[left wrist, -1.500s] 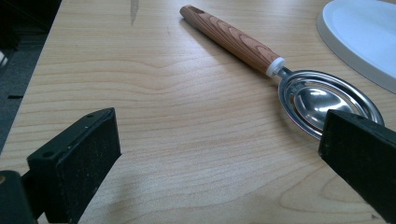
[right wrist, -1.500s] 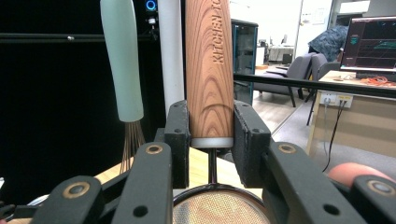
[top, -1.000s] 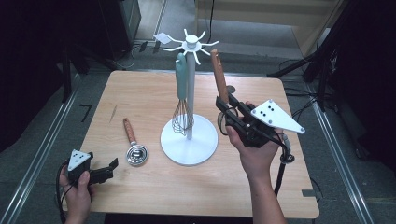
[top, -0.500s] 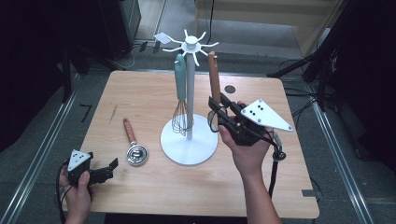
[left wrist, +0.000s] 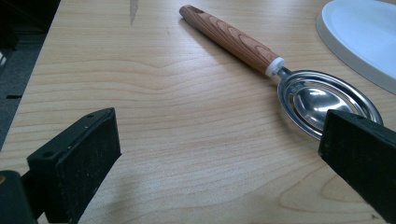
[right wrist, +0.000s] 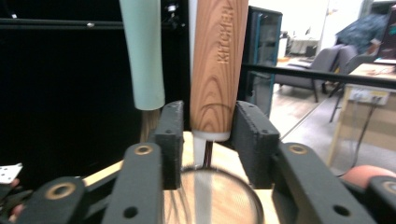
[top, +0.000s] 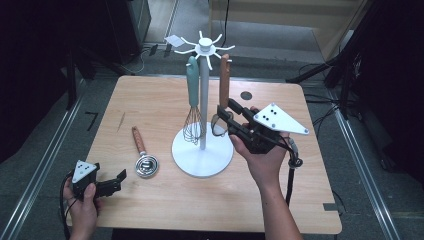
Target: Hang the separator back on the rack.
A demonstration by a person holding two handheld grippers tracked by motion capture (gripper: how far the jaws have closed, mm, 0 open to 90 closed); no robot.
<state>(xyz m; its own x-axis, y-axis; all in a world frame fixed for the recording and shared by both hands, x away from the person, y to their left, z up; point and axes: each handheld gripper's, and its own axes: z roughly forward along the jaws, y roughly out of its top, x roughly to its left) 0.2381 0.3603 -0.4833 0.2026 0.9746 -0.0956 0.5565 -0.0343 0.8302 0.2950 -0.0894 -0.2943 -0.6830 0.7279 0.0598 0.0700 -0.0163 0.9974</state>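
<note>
A white utensil stand (top: 202, 155) is at the table's middle, with a teal-handled whisk (top: 193, 82) hanging from one of its hooks. Beside it a wood-handled strainer (top: 224, 80) hangs upright, its top at a hook arm. My right gripper (top: 226, 114) flanks the lower end of that handle (right wrist: 217, 70). Its jaws have just been opening and stand open, with a gap at the left pad (right wrist: 170, 135). The wire head (right wrist: 215, 196) hangs below. My left gripper (top: 118, 182) rests open at the front left, facing a wood-handled metal scoop (left wrist: 280, 79) that lies flat.
The stand's round base (left wrist: 364, 37) lies just right of the scoop (top: 142, 155). A small dark disc (top: 245, 95) sits on the table behind the right hand. Dark equipment and cables surround the table (top: 150, 100).
The right hand carried the tilted wood-handled strainer left to the stand, where it now hangs upright. The right jaws have widened around the handle. The left hand stayed put.
</note>
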